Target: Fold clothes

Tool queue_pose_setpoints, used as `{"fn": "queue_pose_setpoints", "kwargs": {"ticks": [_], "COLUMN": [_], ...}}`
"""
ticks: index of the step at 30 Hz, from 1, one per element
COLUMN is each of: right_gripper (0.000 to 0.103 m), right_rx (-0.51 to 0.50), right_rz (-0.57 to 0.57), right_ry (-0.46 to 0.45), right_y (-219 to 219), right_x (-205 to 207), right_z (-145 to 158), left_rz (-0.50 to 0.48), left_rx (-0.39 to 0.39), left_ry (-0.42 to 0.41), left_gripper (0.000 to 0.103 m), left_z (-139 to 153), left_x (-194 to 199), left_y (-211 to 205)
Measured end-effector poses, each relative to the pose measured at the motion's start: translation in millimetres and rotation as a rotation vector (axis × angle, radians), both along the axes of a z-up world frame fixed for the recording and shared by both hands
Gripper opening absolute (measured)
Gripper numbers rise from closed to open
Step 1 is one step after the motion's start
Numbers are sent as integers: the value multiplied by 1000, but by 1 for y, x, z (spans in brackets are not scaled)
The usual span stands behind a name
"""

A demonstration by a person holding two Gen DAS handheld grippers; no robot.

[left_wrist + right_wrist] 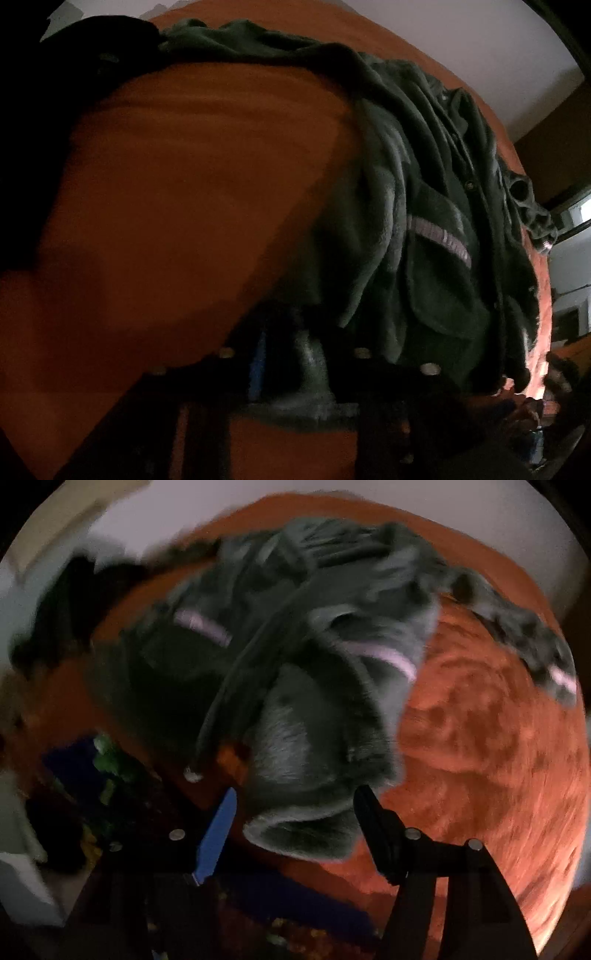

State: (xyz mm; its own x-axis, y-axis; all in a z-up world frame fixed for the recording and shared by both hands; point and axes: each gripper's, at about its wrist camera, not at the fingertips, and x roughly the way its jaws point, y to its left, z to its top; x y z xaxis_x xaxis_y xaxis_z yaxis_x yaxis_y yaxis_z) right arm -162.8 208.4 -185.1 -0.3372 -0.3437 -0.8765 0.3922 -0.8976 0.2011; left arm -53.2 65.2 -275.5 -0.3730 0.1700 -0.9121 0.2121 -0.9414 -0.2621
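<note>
A dark green fleece jacket (436,206) with buttons and grey-pink striped pockets lies crumpled on an orange blanket (192,192). My left gripper (314,343) hovers low over its near edge in dim light. A fold of the fleece stands between its fingers, and a dark gap shows beside the blue pad (256,365). In the blurred right wrist view the jacket (295,646) is bunched, one sleeve (535,646) trailing right. My right gripper (297,791) stands wide open, with a rolled hem (306,830) lying between its fingers, not pinched.
A dark pile of clothing (74,59) sits at the blanket's far left. The blanket (480,738) spreads bare to the right of the jacket. A blue patterned cloth with green patches (99,771) lies past the edge at lower left. White walls stand behind.
</note>
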Motion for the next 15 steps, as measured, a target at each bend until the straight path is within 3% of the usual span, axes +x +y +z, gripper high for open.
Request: {"fn": "queue_pose_setpoints", "kwargs": {"ticks": [3,5,9,13,15], "right_gripper": [71,73,74,73,52], "right_rx": [-211,-342,-409,-489,-472], "right_rz": [-108,-212,-420,-417,-381], "right_ry": [-49,-83,-178,-294,-299], "right_y": [45,73,106,86,65], "right_x": [-5,-14,-39,-57,-65], "right_z": [10,11,-18,-54,-58], "left_rz": [-6,-1,-82,-143,-138], "left_rx": [21,25,-39,-71,-113], "left_ry": [6,14,33,-30,-31], "left_gripper": [52,54,54,54,49], "left_z": [-1,1,7,-4,-8], "left_x": [-5,-11,-25,-47,-52], "left_y": [4,8,31,50,54]}}
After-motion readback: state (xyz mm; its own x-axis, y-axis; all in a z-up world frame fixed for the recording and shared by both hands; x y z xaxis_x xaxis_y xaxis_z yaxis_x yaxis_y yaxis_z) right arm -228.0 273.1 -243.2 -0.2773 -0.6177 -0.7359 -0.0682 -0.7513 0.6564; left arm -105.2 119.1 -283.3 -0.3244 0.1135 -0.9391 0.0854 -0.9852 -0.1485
